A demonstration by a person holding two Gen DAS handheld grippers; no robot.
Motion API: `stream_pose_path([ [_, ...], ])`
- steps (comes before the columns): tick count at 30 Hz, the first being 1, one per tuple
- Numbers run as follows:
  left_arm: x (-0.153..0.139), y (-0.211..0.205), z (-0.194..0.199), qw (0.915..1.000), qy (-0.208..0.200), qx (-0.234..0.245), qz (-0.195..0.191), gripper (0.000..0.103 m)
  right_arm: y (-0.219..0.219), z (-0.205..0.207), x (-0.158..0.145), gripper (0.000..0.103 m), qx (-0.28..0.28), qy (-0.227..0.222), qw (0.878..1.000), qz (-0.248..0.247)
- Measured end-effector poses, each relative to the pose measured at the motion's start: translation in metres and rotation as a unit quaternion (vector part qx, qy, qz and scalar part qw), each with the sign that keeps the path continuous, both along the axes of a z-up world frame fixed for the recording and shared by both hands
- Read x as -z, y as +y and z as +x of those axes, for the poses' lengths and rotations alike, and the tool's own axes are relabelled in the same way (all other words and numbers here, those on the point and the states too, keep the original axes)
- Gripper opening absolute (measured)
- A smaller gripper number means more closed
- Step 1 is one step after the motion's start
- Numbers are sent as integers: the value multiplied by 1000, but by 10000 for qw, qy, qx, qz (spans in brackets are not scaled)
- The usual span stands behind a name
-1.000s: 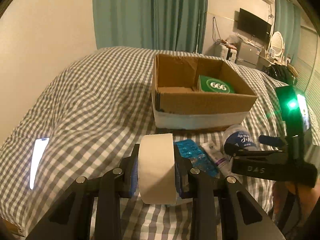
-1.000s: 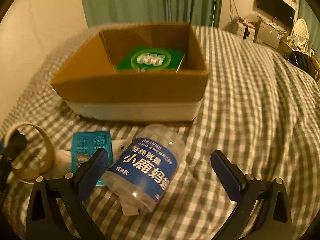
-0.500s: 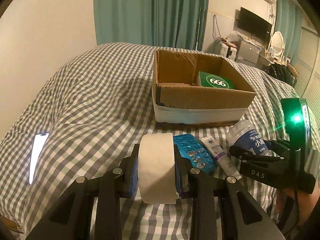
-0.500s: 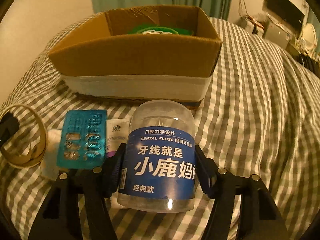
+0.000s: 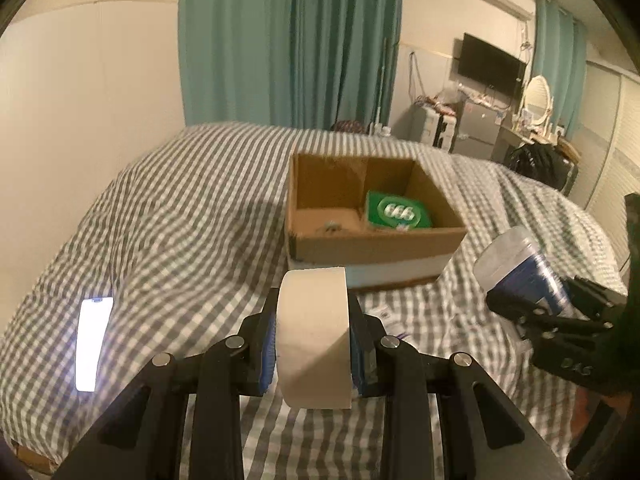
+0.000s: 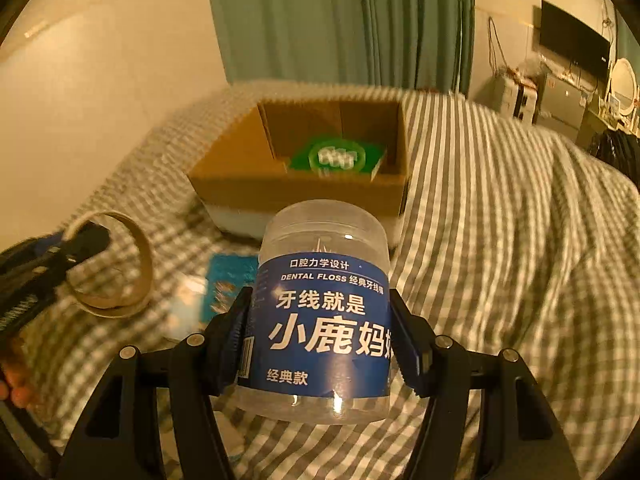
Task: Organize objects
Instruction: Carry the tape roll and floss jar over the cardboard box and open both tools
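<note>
My left gripper is shut on a roll of beige tape, held above the checked bedspread; the roll also shows in the right wrist view. My right gripper is shut on a clear dental floss jar with a blue label, lifted off the bed; the jar also shows at the right of the left wrist view. An open cardboard box stands ahead of both grippers and holds a green packet; the box also shows in the right wrist view.
A teal blister pack and a small white tube lie on the bed in front of the box. A lit phone lies at the left. Curtains, a TV and cluttered furniture stand beyond the bed.
My right gripper closed on the floss jar and lifted it off the bed. My left gripper rose with the tape roll. Both views now look down on the box from higher up.
</note>
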State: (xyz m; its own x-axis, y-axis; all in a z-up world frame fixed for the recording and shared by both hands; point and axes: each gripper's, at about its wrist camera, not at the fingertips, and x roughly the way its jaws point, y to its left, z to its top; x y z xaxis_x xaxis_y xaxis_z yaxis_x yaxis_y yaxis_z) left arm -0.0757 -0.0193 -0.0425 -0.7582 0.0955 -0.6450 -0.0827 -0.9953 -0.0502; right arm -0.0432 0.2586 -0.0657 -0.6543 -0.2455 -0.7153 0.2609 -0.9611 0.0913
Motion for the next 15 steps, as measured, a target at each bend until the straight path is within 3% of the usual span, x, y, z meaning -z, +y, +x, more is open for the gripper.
stream_pose_path([
  [3, -22, 0, -11, 9998, 148, 66, 76, 29, 3, 5, -35, 63, -49, 380, 9992, -86],
  [8, -66, 10, -39, 9983, 530, 125, -198, 29, 4, 1, -90, 63, -121, 1072, 9942, 53],
  [12, -99, 18, -70, 9962, 821, 225, -180, 29, -7, -19, -133, 63, -267, 1587, 9868, 198],
  [15, -106, 24, -97, 9947, 978, 306, -97, 29, -14, -41, -155, 63, -346, 1783, 9831, 231],
])
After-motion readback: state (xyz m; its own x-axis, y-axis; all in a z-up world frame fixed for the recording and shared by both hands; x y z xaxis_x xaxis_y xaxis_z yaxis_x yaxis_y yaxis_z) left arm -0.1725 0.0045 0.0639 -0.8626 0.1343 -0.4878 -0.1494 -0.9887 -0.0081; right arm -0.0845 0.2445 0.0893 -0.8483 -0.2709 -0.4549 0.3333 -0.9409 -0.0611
